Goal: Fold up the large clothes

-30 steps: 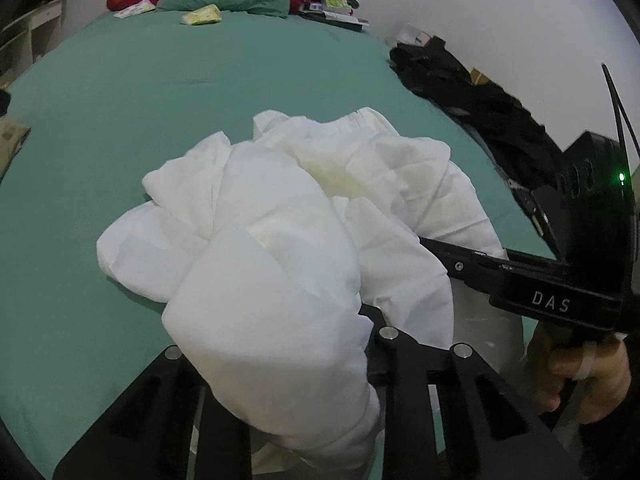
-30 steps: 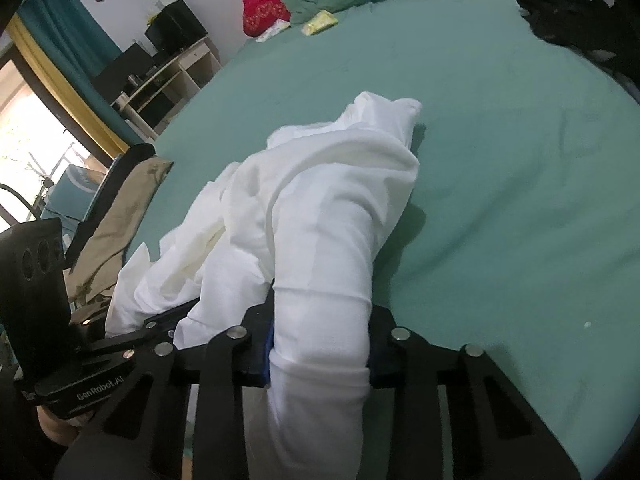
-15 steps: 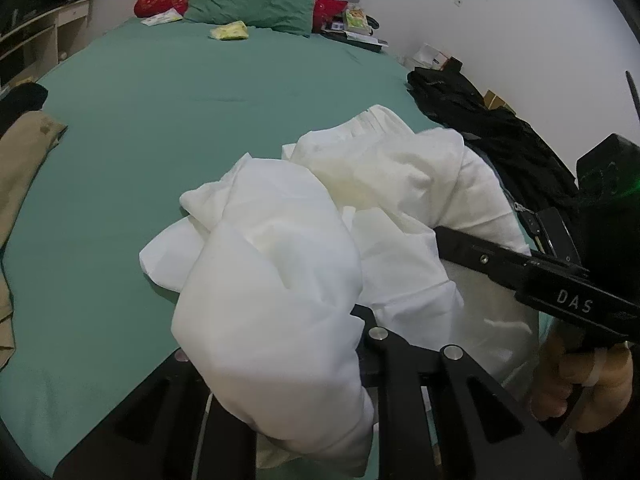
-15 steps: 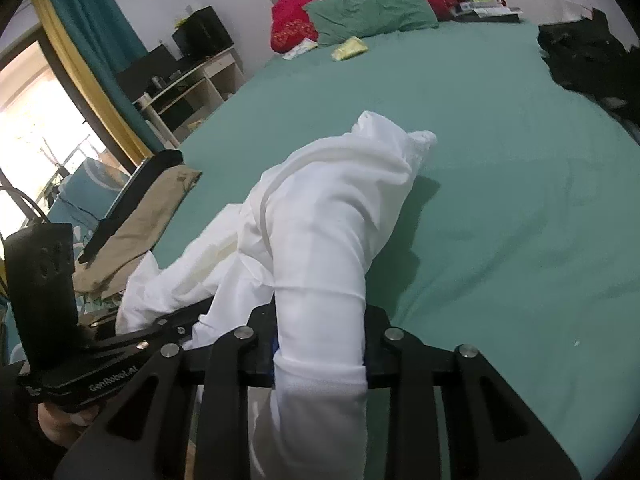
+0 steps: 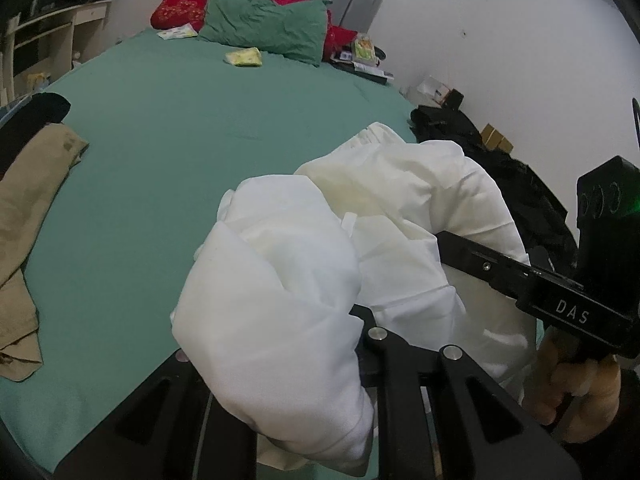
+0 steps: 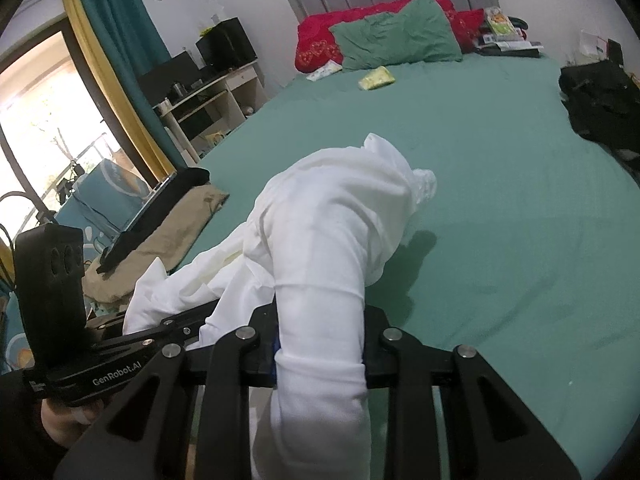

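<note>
A large white garment (image 5: 360,240) hangs bunched between both grippers above the green bed (image 5: 160,140). My left gripper (image 5: 288,360) is shut on one thick fold of it; the cloth drapes over the jaws and hides the fingertips. My right gripper (image 6: 320,344) is shut on another fold of the white garment (image 6: 332,216), which rises from the jaws and droops forward toward the bed. The right gripper also shows at the right of the left wrist view (image 5: 560,300), and the left gripper shows at the left of the right wrist view (image 6: 80,344).
A tan garment (image 5: 28,216) lies at the bed's left edge. Black clothes (image 6: 600,100) lie at the right edge. Green pillow (image 5: 268,32) and red pillow (image 5: 180,4) sit at the headboard, with a small yellow packet (image 5: 243,57). A desk (image 6: 208,96) stands left of the bed.
Both grippers have lifted the white garment higher off the bed and tilted up, so more of the headboard and room shows. Both stay shut on the cloth.
</note>
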### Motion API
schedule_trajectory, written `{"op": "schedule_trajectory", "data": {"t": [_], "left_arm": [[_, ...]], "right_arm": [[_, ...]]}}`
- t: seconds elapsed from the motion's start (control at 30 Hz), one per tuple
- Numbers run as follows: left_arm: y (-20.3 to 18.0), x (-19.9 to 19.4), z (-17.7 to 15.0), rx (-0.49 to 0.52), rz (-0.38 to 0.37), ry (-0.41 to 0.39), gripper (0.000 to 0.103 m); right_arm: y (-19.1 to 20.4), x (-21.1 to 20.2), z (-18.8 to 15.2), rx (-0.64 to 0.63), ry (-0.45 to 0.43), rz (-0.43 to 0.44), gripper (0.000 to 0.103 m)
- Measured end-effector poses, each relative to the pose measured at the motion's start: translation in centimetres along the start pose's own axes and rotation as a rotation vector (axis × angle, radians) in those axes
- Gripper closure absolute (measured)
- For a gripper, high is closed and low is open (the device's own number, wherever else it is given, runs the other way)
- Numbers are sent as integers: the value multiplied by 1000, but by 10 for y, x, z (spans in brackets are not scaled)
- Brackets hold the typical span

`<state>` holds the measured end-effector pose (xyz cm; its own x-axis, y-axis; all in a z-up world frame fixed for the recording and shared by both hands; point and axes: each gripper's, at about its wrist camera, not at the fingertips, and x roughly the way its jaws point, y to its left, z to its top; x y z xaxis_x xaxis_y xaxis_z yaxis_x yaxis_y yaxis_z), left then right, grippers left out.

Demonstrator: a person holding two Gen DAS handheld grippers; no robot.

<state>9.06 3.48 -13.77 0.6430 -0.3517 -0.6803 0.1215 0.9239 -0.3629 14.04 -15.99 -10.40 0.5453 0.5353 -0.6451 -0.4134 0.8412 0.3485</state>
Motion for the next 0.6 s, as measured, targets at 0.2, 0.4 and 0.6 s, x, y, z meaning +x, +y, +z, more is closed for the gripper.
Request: {"op": "schedule_trajectory", "data": {"t": [0.2, 0.4, 0.6], "left_arm": [[11, -16, 13, -16, -7, -44, 86], [20, -18, 20, -25, -19, -44, 86], [22, 21, 0, 2, -8, 86, 84]], "right_arm": [[18, 0, 15, -26, -31, 11, 77], [25, 7, 23, -49, -30, 0, 78], [-24, 24, -8, 49, 85, -25, 77]]}}
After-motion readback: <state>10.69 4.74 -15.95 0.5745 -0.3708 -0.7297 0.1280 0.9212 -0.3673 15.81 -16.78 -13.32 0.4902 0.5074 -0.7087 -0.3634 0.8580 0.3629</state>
